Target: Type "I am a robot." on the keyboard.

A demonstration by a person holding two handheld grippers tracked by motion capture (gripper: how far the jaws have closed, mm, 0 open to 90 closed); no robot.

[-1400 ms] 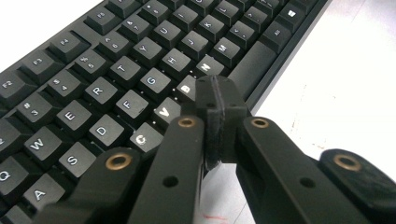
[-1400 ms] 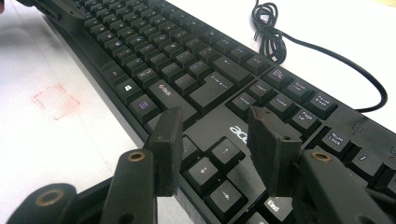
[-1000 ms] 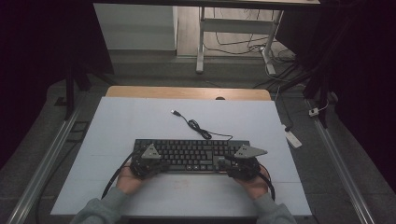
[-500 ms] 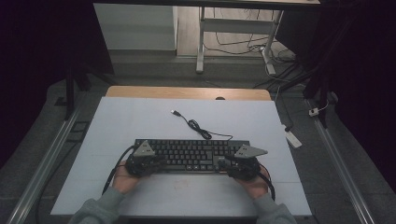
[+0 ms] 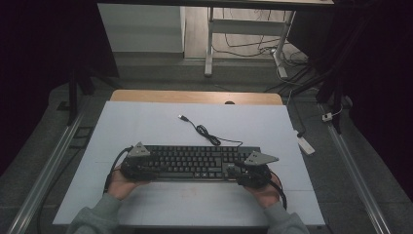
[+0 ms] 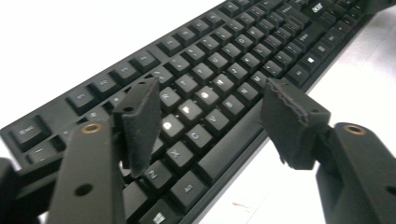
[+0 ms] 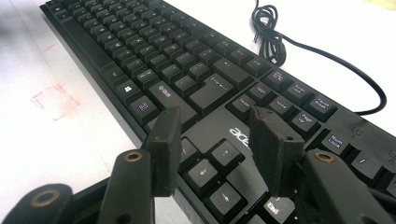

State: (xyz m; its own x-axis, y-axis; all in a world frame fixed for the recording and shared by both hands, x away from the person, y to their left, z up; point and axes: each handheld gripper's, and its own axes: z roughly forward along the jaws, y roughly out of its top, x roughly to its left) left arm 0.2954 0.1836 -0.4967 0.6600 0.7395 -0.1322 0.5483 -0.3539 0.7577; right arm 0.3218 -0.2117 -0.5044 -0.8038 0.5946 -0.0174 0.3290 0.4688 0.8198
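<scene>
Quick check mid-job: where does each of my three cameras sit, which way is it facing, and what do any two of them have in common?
High view: above the person's side, looking forward and down at the table; forearms and both hands enter from below.
Left gripper view: rides the left gripper, looking along its open jaws over the keyboard letter keys.
Right gripper view: rides the right gripper, jaws apart above the arrow keys.
Shared: both gripper views show the keyboard, from opposite ends.

Black keyboard on a white table.
</scene>
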